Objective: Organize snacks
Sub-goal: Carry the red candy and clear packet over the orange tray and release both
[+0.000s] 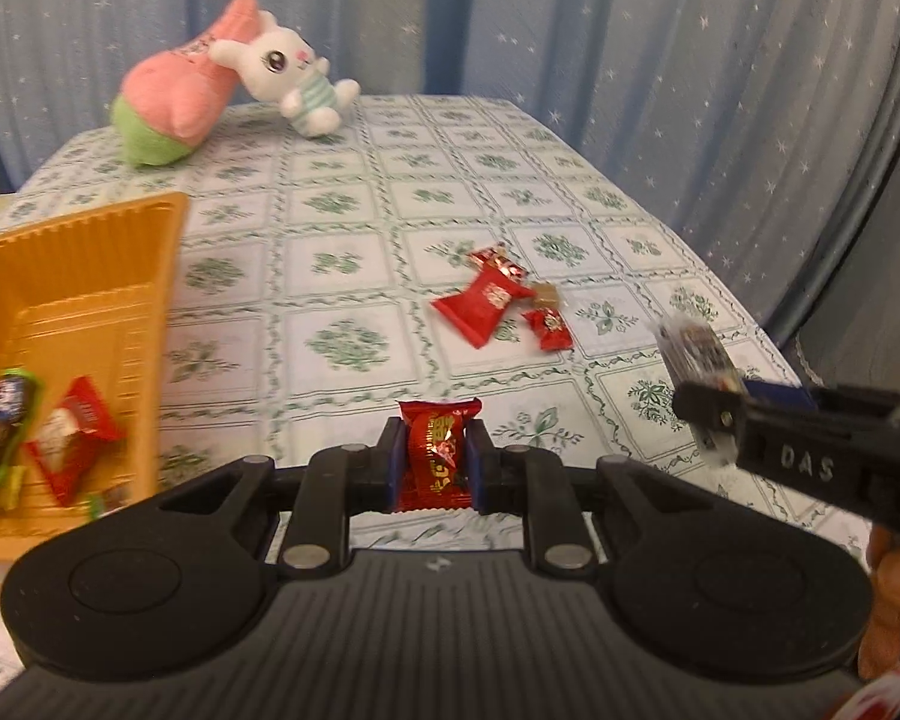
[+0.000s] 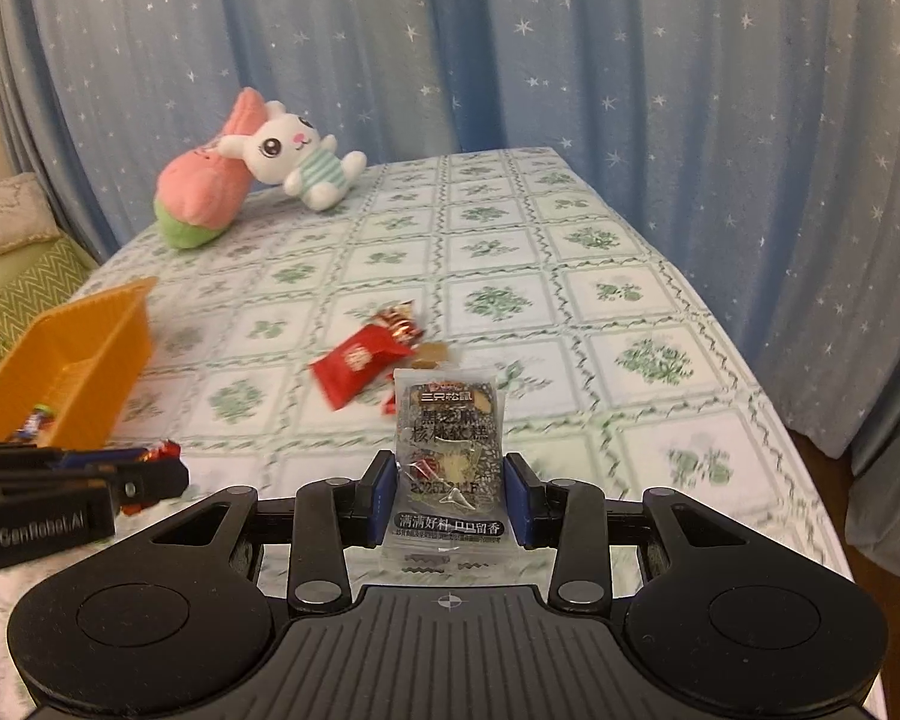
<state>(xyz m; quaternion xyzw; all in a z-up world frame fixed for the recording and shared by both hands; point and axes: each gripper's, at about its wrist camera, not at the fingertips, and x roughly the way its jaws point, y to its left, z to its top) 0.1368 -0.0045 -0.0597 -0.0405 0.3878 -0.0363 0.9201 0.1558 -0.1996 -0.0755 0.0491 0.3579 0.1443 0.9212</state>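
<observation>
- The left claw (image 1: 432, 459) is clamping a small red foil-wrapped candy (image 1: 437, 456) upright between its blue pads, lifted off the tabletop (image 1: 342, 192), seemingly ready for carrying to the tray.
- The right claw (image 2: 450, 495) is pinching a clear rectangular packet of dark sesame cake (image 2: 448, 450) by its sides, so the label is facing the camera.
- Between the claws and the far edge, a loose cluster of red snack wrappers (image 1: 498, 300) is lying unsorted mid-tabletop.
- Near the left edge, the orange ribbed plastic tray (image 1: 90, 300) is already holding several snacks (image 1: 48, 438); its near end is being cut off by the frame.
- At the far left corner, a white plush rabbit with a pink carrot (image 1: 228, 72) is leaning against the starry blue curtain (image 1: 630, 30).
- The right claw's packet is looking blurred in the left view.
</observation>
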